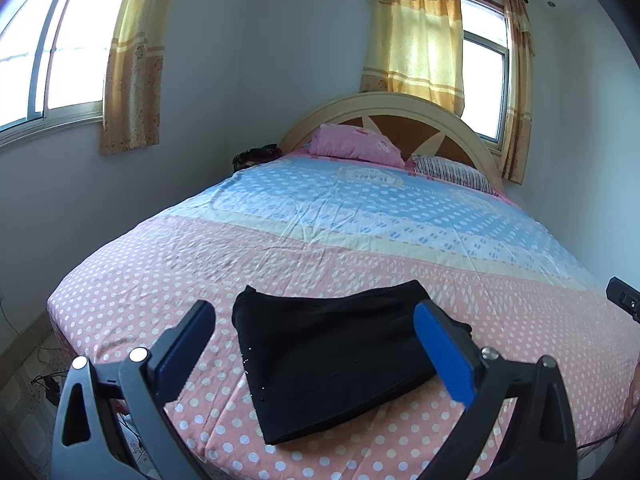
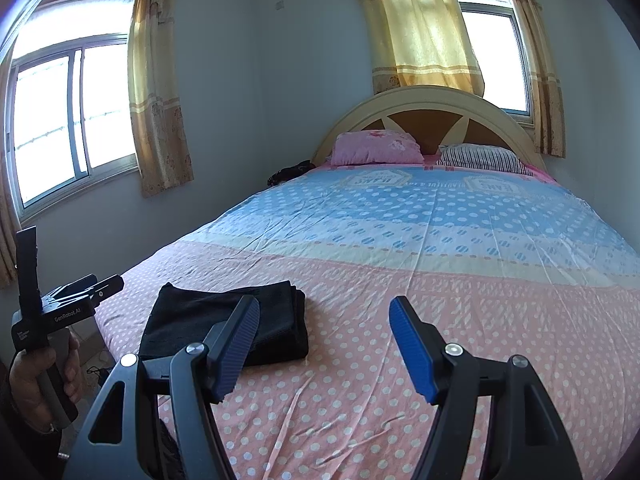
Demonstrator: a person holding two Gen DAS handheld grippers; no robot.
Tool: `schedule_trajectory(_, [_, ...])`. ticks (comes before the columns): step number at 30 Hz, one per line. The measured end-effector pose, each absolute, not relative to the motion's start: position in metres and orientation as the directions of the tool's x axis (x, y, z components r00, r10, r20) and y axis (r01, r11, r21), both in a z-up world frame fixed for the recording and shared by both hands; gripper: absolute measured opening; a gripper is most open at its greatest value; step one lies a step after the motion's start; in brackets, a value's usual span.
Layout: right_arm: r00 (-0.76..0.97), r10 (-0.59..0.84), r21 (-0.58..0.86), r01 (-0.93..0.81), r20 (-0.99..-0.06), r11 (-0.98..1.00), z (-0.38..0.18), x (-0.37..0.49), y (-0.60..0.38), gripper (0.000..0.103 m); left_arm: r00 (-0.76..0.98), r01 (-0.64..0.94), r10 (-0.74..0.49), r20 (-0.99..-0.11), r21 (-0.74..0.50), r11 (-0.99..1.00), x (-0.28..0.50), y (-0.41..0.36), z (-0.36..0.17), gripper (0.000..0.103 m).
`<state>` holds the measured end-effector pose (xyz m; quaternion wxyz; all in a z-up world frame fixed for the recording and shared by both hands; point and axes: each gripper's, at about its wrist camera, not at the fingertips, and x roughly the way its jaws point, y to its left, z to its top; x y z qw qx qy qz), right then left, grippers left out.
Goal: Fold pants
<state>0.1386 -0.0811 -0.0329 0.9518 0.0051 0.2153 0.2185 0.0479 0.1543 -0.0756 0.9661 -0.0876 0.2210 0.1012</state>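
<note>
1. The pants (image 1: 336, 356) lie on the pink dotted end of the bed (image 1: 280, 248), near its foot edge. They are already a compact black rectangle with stacked layers showing at one side, so the folding looks finished or nearly so.

2. The left tool (image 1: 316, 352) hangs above the bundle with its two fingers spread wide. Nothing is between them — they frame the pants without touching, which suits a tool that has nothing left to carry.

3. The right tool (image 2: 324, 340) is likewise wide open and empty, over bare sheet just beside the pants (image 2: 228, 324). From its view the left tool (image 2: 80, 292) shows at the bed's edge, held by the person's hand (image 2: 44, 376).

4. The bundle sits well apart from the pink pillow (image 1: 356, 146) and the striped pillow (image 1: 452, 172) by the headboard, probably because the flat, free sheet near the foot is within easy reach for folding.

5. My judgement — what remains, if anything, is a final press or squaring of the edges.
</note>
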Motion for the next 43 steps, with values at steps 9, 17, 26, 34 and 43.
schedule_trajectory(9, [0.811,0.416,0.102,-0.413,-0.411,0.905,-0.034,0.139,-0.082,0.069,0.879,-0.230,0.158,-0.449,-0.110,0.967,0.050,0.149,-0.076,0.103])
schedule_trajectory(17, [0.813,0.413,0.099,-0.410,-0.411,0.906,-0.035,0.139,-0.082,0.069,0.881,-0.241,0.186,-0.436,-0.075,0.968,0.048,0.145,-0.072,0.103])
schedule_trajectory(26, [0.811,0.410,0.094,-0.410,-0.418,0.907,-0.037,0.141,-0.083,0.069,0.882,-0.245,0.193,-0.430,-0.069,0.967,0.048,0.143,-0.068,0.103])
schedule_trajectory(34, [0.807,0.406,0.087,-0.410,-0.429,0.908,-0.041,0.143,-0.081,0.069,0.880,-0.253,0.212,-0.424,-0.041,0.967,0.049,0.140,-0.072,0.103])
schedule_trajectory(43, [0.806,0.403,0.080,-0.411,-0.433,0.908,-0.042,0.144,-0.079,0.069,0.885,-0.240,0.214,-0.414,-0.011,0.971,0.049,0.132,-0.074,0.103])
